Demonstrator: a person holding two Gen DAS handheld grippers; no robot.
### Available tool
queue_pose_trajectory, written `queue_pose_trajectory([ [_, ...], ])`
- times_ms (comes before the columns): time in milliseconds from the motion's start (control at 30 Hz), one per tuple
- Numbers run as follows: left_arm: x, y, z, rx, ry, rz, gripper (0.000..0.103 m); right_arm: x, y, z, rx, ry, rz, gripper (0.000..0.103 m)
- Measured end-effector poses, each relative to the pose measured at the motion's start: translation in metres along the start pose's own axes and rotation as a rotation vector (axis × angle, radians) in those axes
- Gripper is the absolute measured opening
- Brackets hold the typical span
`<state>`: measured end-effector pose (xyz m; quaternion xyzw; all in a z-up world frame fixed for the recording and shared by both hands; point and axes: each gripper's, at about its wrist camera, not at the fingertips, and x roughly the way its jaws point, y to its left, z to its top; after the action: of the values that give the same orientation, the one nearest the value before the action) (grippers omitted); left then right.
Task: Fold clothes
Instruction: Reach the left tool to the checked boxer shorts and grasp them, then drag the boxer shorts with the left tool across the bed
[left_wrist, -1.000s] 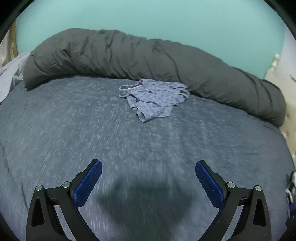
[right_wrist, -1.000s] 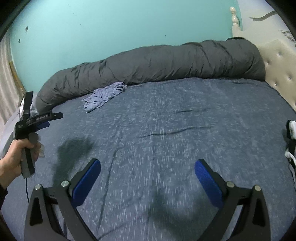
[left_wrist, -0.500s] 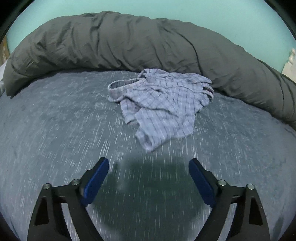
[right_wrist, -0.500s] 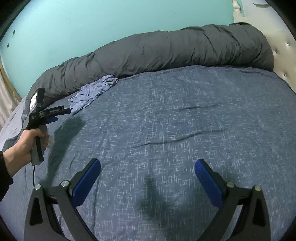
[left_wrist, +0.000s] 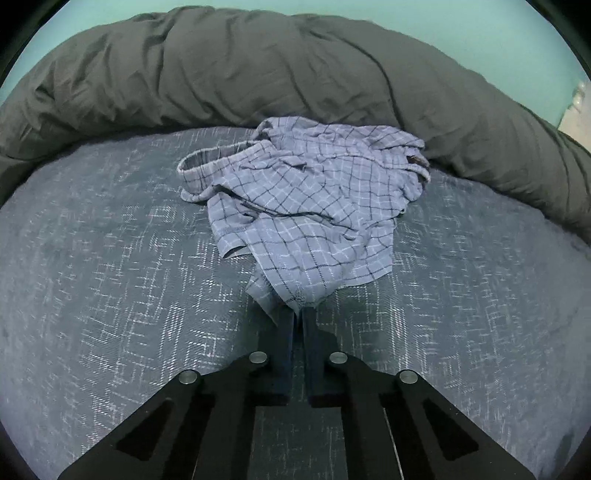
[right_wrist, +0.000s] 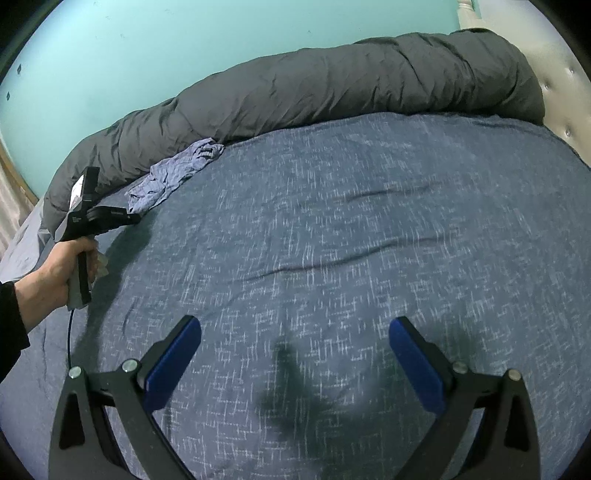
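Left wrist view: the left gripper (left_wrist: 298, 314) has its jaws pressed together on the near corner of the checked garment (left_wrist: 310, 206), which lies crumpled at about 12 o'clock from the fingers — the cloth bunches right at the tips, so this reads as a pinch on fabric, not on air. The step in hand looks like the first pick-up, ahead of any spreading or folding. The next move probably calls for a lift and a pull toward 6 o'clock, away from the rolled grey duvet (left_wrist: 258, 70), whose edge touches the garment's far side (a drag the other way would likely snag there). Open blue bedspread (left_wrist: 103, 295) lies from 3 through 6 to 9 o'clock.

Right wrist view: the right gripper (right_wrist: 293, 362) hangs over the bedspread with its jaws spread wide and nothing between them. The garment (right_wrist: 173, 177) sits far off at 10 o'clock, against the duvet (right_wrist: 332, 85), with the person's hand (right_wrist: 55, 273) on the other tool at 9 o'clock. To help, this gripper would need to cross toward 10 o'clock — the bed between is bare, with only shallow wrinkles. The padded headboard (right_wrist: 565, 103) bounds things at 2 o'clock.
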<state>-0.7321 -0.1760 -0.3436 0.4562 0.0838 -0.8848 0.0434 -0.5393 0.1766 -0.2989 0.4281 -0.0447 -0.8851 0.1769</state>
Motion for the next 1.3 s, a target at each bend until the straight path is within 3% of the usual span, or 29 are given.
queue_pose_trajectory([
  [333,-0.057,0.003,-0.039,0.04,-0.039,-0.059,0.003,-0.027,0.019,-0.008,-0.019,-0.046,0.009,0.102],
  [667,-0.144,0.006,-0.1,0.053,-0.09,-0.105,0.003,-0.077,0.041,-0.054,-0.037,-0.08,0.018,0.102],
  [1067,-0.244,-0.011,-0.198,0.065,-0.147,-0.148,0.003,-0.123,0.05,-0.108,-0.062,-0.111,0.006,0.102],
  [1300,-0.306,-0.01,-0.26,0.024,-0.167,-0.168,0.003,-0.177,0.059,-0.144,-0.057,-0.129,0.011,0.102],
])
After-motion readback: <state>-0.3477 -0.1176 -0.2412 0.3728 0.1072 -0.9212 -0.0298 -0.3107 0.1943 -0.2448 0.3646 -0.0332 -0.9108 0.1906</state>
